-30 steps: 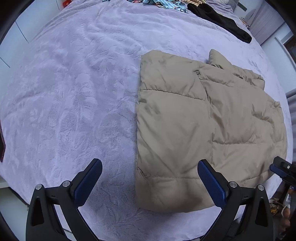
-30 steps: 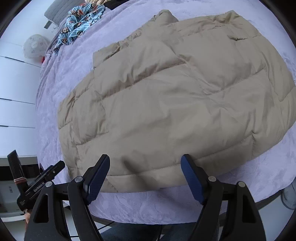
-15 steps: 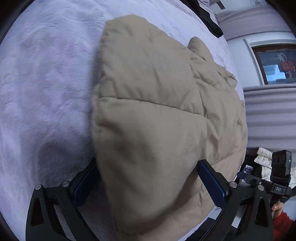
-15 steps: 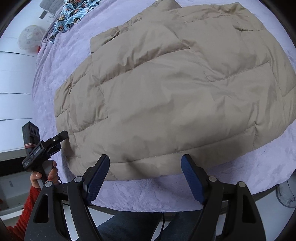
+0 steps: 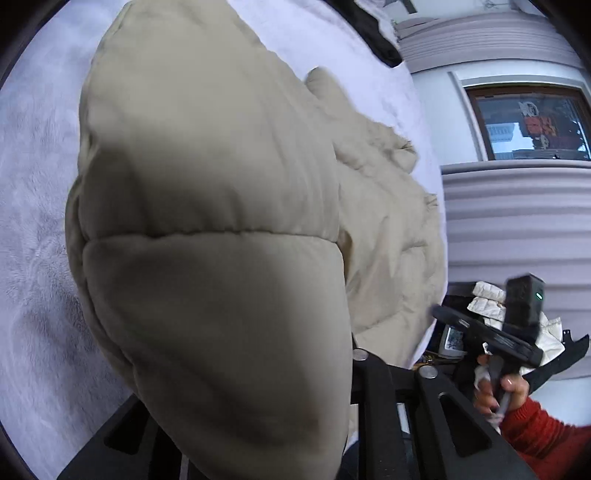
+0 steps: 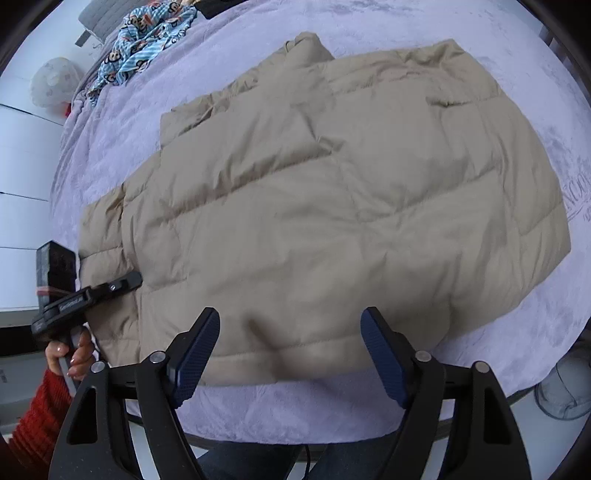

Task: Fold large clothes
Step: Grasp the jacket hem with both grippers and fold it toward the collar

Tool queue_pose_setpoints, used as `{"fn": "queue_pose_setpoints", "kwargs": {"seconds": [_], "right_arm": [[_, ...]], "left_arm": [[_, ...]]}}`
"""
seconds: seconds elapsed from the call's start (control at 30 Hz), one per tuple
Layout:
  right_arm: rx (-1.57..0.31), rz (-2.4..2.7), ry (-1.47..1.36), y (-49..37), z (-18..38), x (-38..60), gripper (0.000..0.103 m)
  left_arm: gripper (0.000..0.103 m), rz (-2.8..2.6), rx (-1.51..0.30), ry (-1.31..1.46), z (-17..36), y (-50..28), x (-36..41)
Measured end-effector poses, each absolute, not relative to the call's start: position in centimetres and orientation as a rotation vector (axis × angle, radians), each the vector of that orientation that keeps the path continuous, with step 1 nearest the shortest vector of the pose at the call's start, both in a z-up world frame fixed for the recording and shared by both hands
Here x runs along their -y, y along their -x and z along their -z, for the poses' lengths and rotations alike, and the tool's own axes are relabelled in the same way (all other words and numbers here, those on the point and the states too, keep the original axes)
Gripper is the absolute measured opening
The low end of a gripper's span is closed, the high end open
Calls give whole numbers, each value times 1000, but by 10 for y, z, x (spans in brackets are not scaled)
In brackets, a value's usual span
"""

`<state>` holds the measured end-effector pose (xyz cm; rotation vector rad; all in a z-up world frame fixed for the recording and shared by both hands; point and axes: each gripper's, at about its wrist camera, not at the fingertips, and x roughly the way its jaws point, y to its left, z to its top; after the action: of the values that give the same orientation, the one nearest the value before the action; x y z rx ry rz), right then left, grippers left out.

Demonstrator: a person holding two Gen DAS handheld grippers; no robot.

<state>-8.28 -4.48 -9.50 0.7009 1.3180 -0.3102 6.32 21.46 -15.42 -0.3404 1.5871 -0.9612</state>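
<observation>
Left gripper (image 6: pixel 136 278) is closing on the puffy jacket (image 6: pixel 332 206) corner; right gripper (image 6: pixel 288 350) is narrowing, gripping nothing — slick padding risks slipping free

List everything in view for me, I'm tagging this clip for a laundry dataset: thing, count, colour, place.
puffer jacket: one, beige, spread flat on the bed, its near left corner bunched in the left jaws
bedspread: one, pale lilac, under the jacket
patterned garment: one, blue with monkey faces, far left of the bed
dark garment: one, black, far edge of the bed
window: one, dark-framed, wall to the right
left hand-held gripper: one, black, jaws closing on the jacket corner
right hand-held gripper: one, black with blue pads, jaws closing, hem between them, pads not yet pressing
hands: two, each on a gripper handle
sleeves: red knit
</observation>
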Motion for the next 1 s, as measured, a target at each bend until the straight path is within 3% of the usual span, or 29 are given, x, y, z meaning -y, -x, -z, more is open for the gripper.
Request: {"fn": "queue_pose_setpoints", "kwargs": {"seconds": [0.03, 0.07, 0.4, 0.6, 0.73, 0.8, 0.9, 0.93, 1.0], "right_arm": [[-1317, 295, -682, 76, 98, 50, 27], [-1312, 277, -669, 70, 100, 55, 20], [-1308, 41, -760, 21, 173, 88, 12], [-1305, -51, -877, 22, 197, 107, 6], [-1284, -62, -964, 36, 184, 136, 6], [-1231, -62, -1002, 55, 167, 161, 6], [-1162, -2, -980, 93, 141, 201, 6], [-1144, 23, -986, 106, 136, 212, 6], [-1115, 83, -1017, 137, 129, 233, 7]], "left_arm": [[21, 962, -1572, 347, 143, -61, -214], [21, 957, -1559, 351, 132, -58, -212], [21, 874, -1488, 279, 20, -19, -124], [21, 778, -1475, 71, -6, 13, -18], [23, 766, -1468, -42, -16, 26, 30], [30, 790, -1485, -89, -14, 33, 58], [63, 921, -1548, -94, -1, 37, 94], [68, 967, -1561, -79, 4, 37, 102], [68, 1099, -1598, -43, 17, 39, 122]]}}
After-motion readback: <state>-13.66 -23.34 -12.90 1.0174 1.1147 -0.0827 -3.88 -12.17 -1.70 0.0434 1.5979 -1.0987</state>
